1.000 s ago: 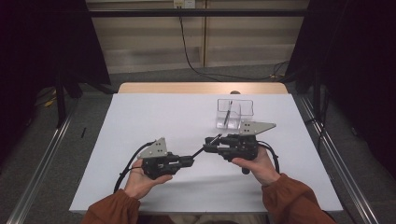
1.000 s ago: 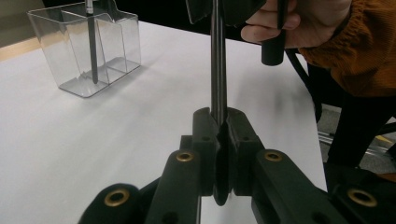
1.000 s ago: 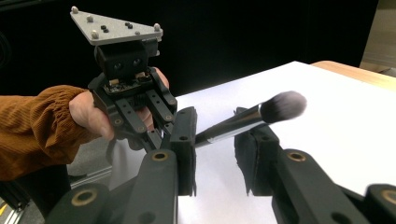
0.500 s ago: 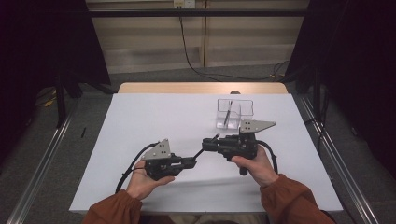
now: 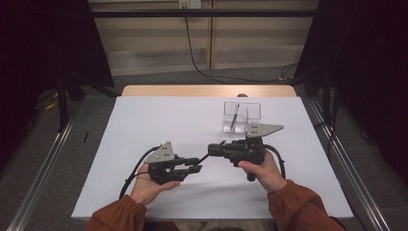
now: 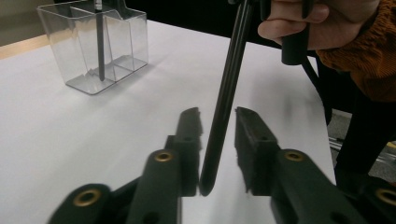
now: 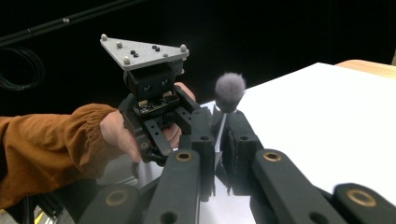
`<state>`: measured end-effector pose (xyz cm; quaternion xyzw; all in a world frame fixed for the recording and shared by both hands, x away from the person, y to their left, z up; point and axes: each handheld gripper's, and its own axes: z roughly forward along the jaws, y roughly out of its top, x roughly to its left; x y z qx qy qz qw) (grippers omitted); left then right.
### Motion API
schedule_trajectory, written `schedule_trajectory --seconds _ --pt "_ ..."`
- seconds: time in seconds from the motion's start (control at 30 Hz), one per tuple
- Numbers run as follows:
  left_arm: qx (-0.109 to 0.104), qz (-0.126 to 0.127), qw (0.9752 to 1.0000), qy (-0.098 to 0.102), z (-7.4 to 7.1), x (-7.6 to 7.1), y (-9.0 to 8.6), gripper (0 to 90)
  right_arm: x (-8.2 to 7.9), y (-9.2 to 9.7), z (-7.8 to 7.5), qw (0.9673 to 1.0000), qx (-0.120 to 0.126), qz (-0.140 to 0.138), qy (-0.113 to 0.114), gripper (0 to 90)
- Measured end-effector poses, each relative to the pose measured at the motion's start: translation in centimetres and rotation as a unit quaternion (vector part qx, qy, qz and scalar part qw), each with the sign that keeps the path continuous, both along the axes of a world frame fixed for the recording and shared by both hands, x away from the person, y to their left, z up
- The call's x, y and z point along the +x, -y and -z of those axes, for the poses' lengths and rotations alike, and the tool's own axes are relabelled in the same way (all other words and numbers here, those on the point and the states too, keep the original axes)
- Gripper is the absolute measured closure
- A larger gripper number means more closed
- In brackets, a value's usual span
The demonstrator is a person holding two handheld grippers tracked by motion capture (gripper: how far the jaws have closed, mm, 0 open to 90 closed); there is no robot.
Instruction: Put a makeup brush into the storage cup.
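Note:
A slim black brush (image 6: 226,93) with a fluffy grey head (image 7: 229,91) spans the gap between my two grippers near the table's front. My right gripper (image 5: 211,150) has just closed and is shut on the stem below the head, as the right gripper view (image 7: 219,126) shows. My left gripper (image 5: 195,164) has just been opening. In the left gripper view its jaws (image 6: 218,122) stand on either side of the handle's end, with a small gap on each side. A clear divided container (image 5: 242,117) stands behind the right gripper with a dark stick (image 5: 233,119) leaning inside it.
The white table top (image 5: 159,120) has a wooden strip at its far edge. The container (image 6: 93,42) is to the far left in the left gripper view. Metal rails run along the floor on both sides of the table, and a cable hangs at the back wall.
The left gripper's jaws have parted from the brush handle. The right gripper's jaws have drawn together on the brush. Both hands stay where they were.

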<state>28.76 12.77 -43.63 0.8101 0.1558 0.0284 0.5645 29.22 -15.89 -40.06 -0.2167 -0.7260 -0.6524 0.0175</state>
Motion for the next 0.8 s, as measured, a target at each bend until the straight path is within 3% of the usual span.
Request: schedule_trajectory --seconds 0.27,0.5,0.8 --pt "0.0 -0.017 0.9998 -0.004 -0.2 0.0 -0.3 58.1 0.1 0.3 -0.2 0.9999 -0.005 0.007 0.005 83.2" --pt "-0.006 -0.043 0.999 -0.002 -0.5 -0.1 -0.6 41.2 0.1 0.6 -0.4 0.9997 -0.018 0.013 0.01 83.2" --pt "-0.004 -0.088 0.9961 -0.006 -1.1 -0.1 -1.4 16.7 0.2 1.3 -0.6 0.9994 -0.025 0.023 0.01 83.2"
